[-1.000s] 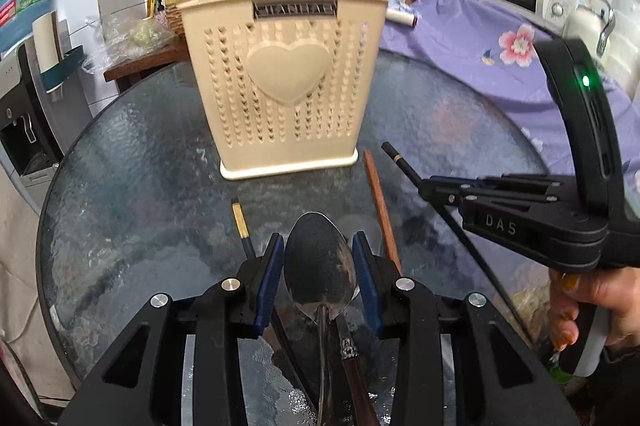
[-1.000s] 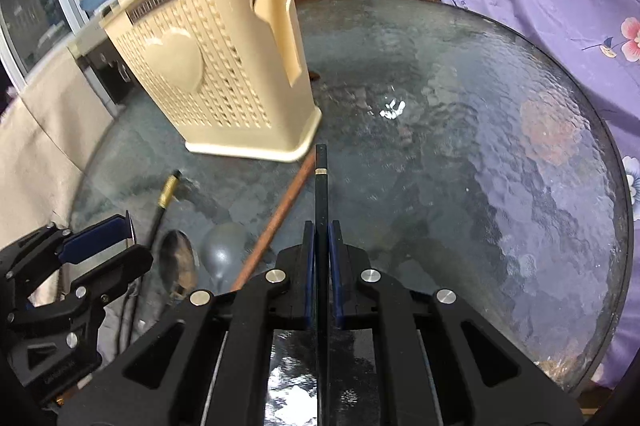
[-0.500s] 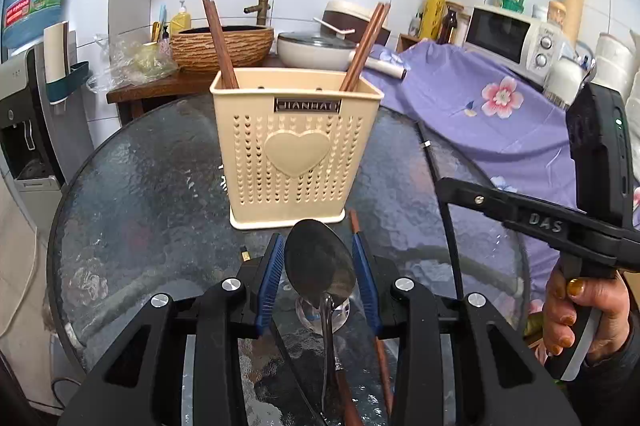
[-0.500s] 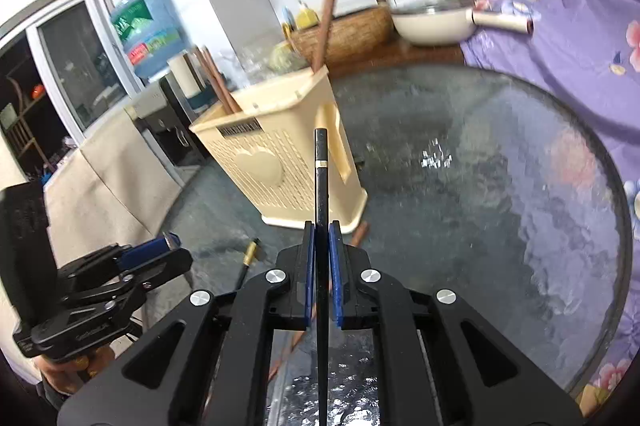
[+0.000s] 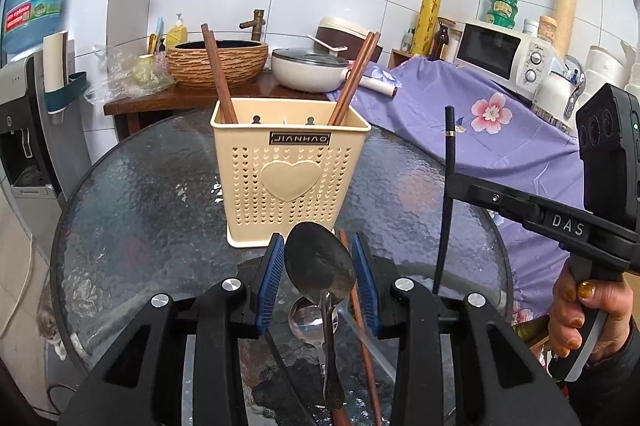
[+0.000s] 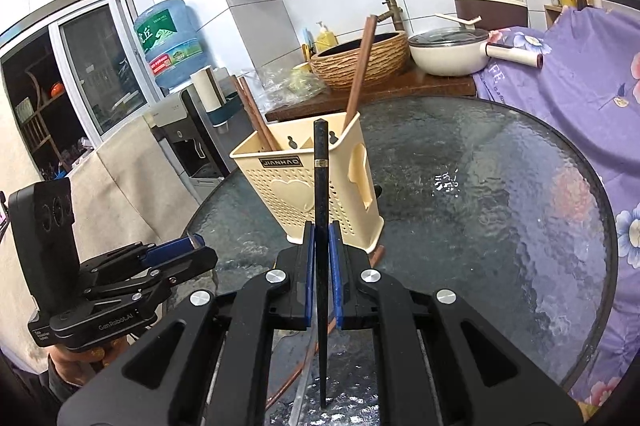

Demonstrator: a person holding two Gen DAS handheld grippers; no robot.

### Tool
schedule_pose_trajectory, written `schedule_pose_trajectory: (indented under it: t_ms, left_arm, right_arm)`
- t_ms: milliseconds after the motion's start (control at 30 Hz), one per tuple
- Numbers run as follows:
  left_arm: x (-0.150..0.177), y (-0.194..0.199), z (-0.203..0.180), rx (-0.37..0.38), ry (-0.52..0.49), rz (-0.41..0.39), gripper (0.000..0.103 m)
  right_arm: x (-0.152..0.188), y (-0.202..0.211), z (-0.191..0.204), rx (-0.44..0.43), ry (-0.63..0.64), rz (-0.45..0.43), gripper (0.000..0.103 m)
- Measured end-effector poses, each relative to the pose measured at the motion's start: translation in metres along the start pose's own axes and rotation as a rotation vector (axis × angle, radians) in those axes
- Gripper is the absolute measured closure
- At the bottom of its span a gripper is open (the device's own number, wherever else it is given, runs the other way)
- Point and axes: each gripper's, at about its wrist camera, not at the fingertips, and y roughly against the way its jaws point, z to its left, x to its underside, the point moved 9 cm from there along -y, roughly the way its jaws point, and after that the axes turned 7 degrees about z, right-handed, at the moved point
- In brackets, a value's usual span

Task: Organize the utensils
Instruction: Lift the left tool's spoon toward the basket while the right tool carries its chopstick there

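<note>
A cream perforated utensil holder (image 5: 291,172) stands on the round glass table (image 5: 136,210), with brown chopsticks (image 5: 218,78) sticking out of it. It also shows in the right wrist view (image 6: 308,194). My left gripper (image 5: 319,260) is shut on a metal spoon (image 5: 318,262), bowl up, held above the table in front of the holder. My right gripper (image 6: 322,254) is shut on a black chopstick (image 6: 321,186), held upright to the right of the holder. The black chopstick also shows in the left wrist view (image 5: 446,186).
A brown chopstick (image 5: 362,322) and another spoon (image 5: 306,318) lie on the glass under my left gripper. Behind the table are a wooden counter with a woven basin (image 5: 218,64), a white pot (image 5: 308,70), a purple cloth (image 5: 500,134) and a microwave (image 5: 504,54).
Both grippers have risen from the table with their loads. The spoon and the black chopstick now stand higher, and the holder looks farther off.
</note>
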Motion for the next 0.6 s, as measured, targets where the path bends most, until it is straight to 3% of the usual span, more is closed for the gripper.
schedule_pose_trajectory:
  t_ms: [400,600]
  left_arm:
    - [-0.022,0.012,0.003,0.014,0.018,-0.047,0.069]
    - [-0.049,0.022,0.011,-0.005,0.041,-0.105,0.069]
  right_arm:
    - [-0.021,0.013,0.017,0.001,0.044,-0.021,0.095]
    - [-0.039,0.02,0.029,0.0,0.076,-0.034,0.095]
